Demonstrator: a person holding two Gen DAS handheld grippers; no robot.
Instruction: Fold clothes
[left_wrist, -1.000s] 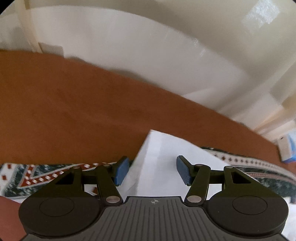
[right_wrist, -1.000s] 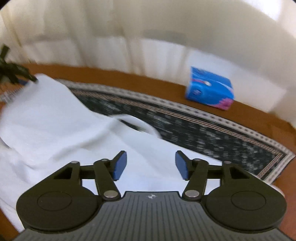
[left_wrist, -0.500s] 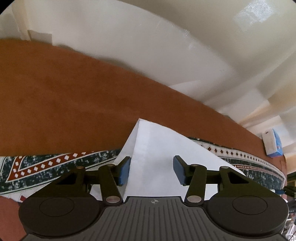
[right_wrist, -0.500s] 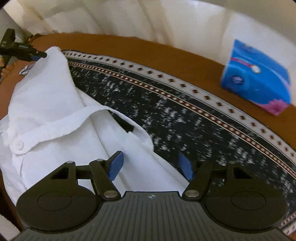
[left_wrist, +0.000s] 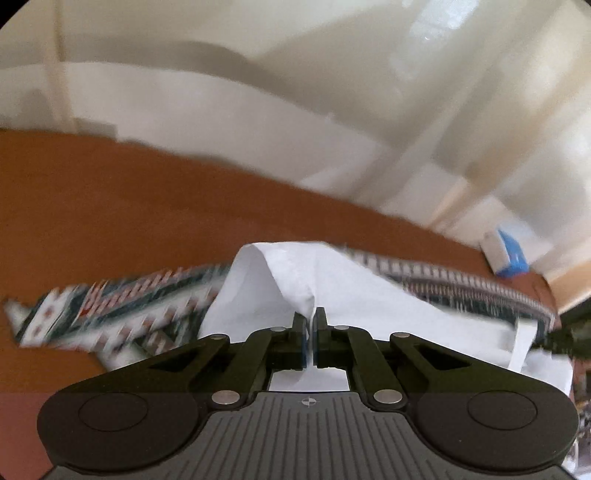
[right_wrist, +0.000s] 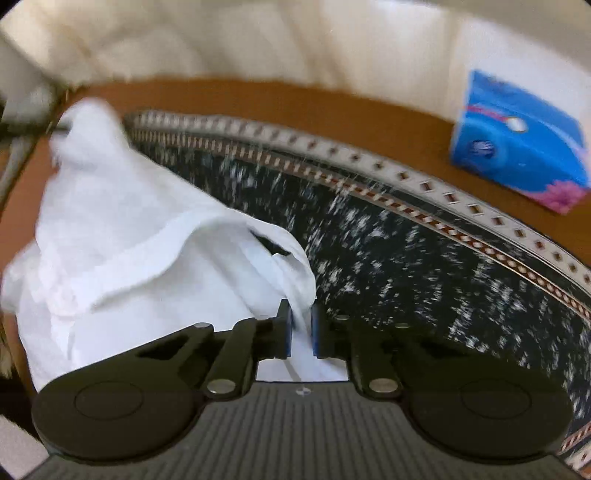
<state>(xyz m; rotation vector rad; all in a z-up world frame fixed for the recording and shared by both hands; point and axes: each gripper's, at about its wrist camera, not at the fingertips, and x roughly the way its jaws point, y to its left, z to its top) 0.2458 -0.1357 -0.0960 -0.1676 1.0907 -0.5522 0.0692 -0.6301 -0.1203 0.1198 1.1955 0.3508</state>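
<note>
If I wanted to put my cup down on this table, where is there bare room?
Free: the brown tabletop between the patterned cloth and the wall, and the strip beside the blue tissue pack. Crowded: the cloth's near side, where the white shirt and both hand-held grippers are.

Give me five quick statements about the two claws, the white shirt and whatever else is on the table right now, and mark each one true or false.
1. The left claw is shut on the white shirt. True.
2. The right claw is wide open above the shirt. False: its jaws are shut on a fold of the shirt.
3. The shirt lies on a patterned dark cloth spread over the brown table. True.
4. A red tissue pack sits on the shirt. False: the blue tissue pack sits on the bare table, apart from the shirt.
5. The shirt is already folded into a neat rectangle. False: it is bunched and rumpled.
</note>
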